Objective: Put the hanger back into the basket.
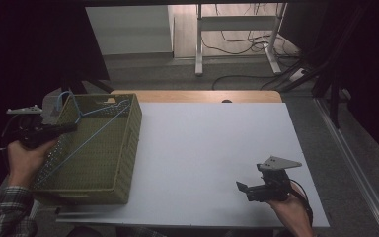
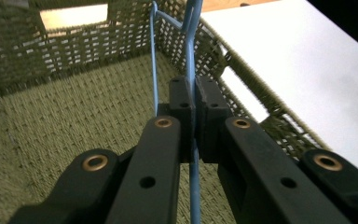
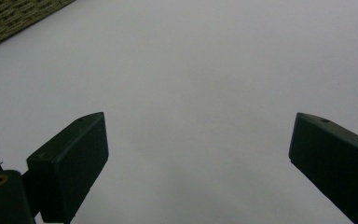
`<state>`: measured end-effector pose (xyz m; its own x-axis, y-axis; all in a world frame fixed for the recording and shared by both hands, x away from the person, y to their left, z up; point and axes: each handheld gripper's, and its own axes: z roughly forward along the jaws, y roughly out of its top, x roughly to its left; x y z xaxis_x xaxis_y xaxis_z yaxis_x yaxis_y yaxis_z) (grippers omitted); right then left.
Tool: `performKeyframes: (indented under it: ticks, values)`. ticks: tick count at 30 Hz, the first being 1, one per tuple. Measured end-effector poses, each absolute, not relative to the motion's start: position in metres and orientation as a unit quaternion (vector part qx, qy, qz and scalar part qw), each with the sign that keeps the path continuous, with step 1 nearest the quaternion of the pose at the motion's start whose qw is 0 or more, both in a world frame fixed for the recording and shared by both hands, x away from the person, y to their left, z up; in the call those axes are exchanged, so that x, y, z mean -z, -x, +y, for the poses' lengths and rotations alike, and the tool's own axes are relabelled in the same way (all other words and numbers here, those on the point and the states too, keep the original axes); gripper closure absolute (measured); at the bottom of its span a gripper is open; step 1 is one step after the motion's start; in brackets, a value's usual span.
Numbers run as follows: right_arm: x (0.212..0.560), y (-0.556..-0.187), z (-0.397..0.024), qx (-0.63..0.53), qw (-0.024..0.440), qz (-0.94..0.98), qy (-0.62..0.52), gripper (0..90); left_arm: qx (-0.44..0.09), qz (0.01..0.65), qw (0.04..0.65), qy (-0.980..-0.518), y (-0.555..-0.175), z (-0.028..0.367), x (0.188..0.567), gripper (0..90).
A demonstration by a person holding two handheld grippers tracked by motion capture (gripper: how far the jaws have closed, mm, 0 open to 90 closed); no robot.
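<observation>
hanger point(image 1: 94, 129): thin blue wire, tilted, leaning across the basket's interior
basket point(image 1: 128, 148): olive woven, at table's left

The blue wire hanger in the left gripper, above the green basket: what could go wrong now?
The left gripper pinches only one thin wire of the blue hanger, so it may swing or slip. Its hook is close to the woven basket's rim and could catch there. The right gripper is open over the white table, too far away to steady it.
</observation>
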<state>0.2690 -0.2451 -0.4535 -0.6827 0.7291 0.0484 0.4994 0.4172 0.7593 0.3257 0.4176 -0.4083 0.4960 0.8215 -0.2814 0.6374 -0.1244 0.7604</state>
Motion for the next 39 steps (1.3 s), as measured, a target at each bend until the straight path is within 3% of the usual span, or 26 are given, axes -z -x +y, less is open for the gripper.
performKeyframes:
  ticks: [12, 20, 23, 28, 39]
  values:
    - [0.457, -0.269, -0.243, -0.384, 0.143, 0.835, -0.366, 4.6, -0.091, 0.533, 0.392, -0.744, -0.339, 0.412, 0.448, 87.3]
    - [0.459, -0.270, -0.241, -0.377, 0.142, 0.840, -0.363, 4.7, -0.126, 0.567, 0.330, -0.745, -0.336, 0.413, 0.455, 85.4]
    - [0.460, -0.270, -0.241, -0.376, 0.144, 0.841, -0.362, 4.6, -0.131, 0.572, 0.333, -0.738, -0.336, 0.413, 0.455, 75.8]
    - [0.460, -0.270, -0.242, -0.377, 0.144, 0.840, -0.363, 4.7, -0.139, 0.569, 0.355, -0.729, -0.332, 0.411, 0.447, 68.7]
    - [0.458, -0.270, -0.245, -0.388, 0.145, 0.832, -0.369, 4.1, -0.157, 0.537, 0.379, -0.737, -0.325, 0.388, 0.432, 37.1]
